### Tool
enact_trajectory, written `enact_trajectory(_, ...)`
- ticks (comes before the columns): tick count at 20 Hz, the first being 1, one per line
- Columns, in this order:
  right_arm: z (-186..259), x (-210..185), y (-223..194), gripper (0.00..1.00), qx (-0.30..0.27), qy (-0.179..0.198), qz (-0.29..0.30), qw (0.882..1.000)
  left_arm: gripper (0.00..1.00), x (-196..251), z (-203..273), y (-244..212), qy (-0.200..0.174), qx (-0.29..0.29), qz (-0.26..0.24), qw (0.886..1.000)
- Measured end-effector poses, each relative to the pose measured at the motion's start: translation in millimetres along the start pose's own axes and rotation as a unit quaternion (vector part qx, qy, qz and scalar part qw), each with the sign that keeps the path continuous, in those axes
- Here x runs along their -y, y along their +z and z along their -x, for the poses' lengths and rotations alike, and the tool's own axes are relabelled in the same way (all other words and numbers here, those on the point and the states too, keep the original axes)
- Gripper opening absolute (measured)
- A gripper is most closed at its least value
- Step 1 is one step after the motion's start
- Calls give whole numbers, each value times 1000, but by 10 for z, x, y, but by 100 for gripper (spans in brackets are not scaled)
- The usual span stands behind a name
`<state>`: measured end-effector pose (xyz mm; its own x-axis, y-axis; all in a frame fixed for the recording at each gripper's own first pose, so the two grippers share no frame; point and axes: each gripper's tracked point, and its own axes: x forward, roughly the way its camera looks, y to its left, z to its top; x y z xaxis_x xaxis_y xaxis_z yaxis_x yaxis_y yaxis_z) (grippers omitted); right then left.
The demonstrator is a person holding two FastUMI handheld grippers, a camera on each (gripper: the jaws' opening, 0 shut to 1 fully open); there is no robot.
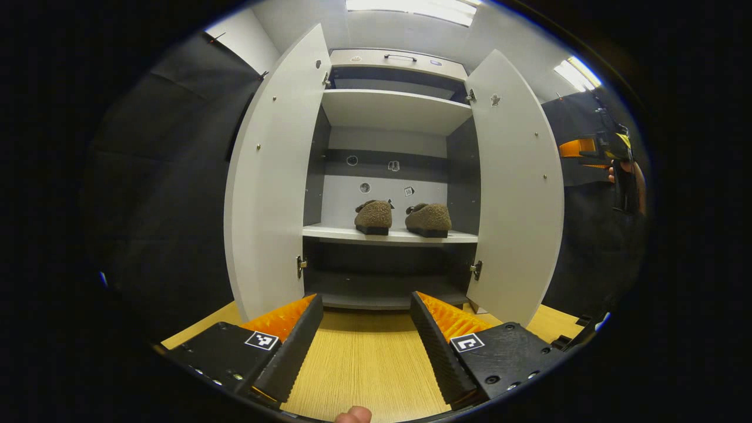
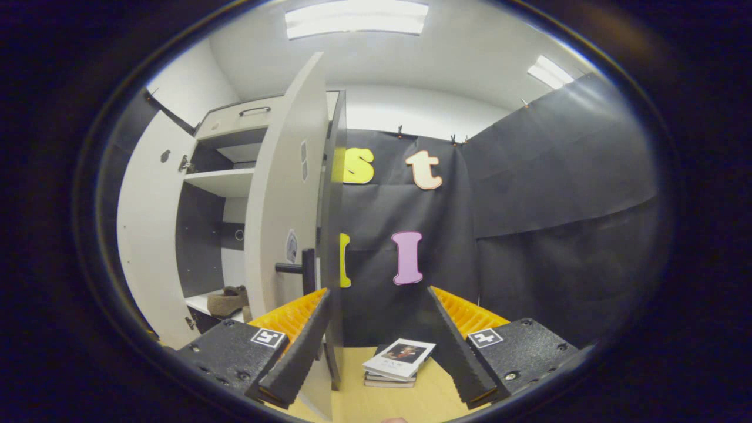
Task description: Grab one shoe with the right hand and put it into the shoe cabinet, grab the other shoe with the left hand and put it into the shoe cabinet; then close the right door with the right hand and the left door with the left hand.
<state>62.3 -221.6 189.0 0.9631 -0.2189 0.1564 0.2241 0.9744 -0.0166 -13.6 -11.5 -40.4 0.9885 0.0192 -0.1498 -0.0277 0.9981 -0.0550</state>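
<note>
- Two shoes, one [image 1: 373, 216] beside the other [image 1: 429, 219], sit on the middle shelf [image 1: 329, 233] of the shoe cabinet [image 1: 392, 111], straight ahead of the left claw [image 1: 366, 311].
- Two doors stand open: the left door [image 1: 267, 176] ahead-left of that claw, the right door [image 1: 517, 188] ahead-right.
- The left claw hangs open and empty over the wooden surface [image 1: 364, 364].
- The right claw [image 2: 376, 305] is open too, holding nothing; the right door's edge and handle [image 2: 296, 269] lie just ahead-left.
- One stack of books [image 2: 398, 363] lies below between its fingers.
</note>
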Motion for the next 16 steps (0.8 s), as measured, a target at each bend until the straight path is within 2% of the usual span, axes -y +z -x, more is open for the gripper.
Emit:
enact_trajectory(6, -135, -86, -151, 96, -31, 19, 11, 999, 90, -27, -13, -50, 2, -8, -1, 1000)
enact_trajectory(9, -159, -114, -125, 92, -25, 17, 1, 1000, 90, -37, -35, -31, 2, -7, 4, 1000)
enact_trajectory(16, -128, -212, -127, 93, -20, 13, 8, 1000, 90, -44, -67, 2, -6, -5, 12, 1000)
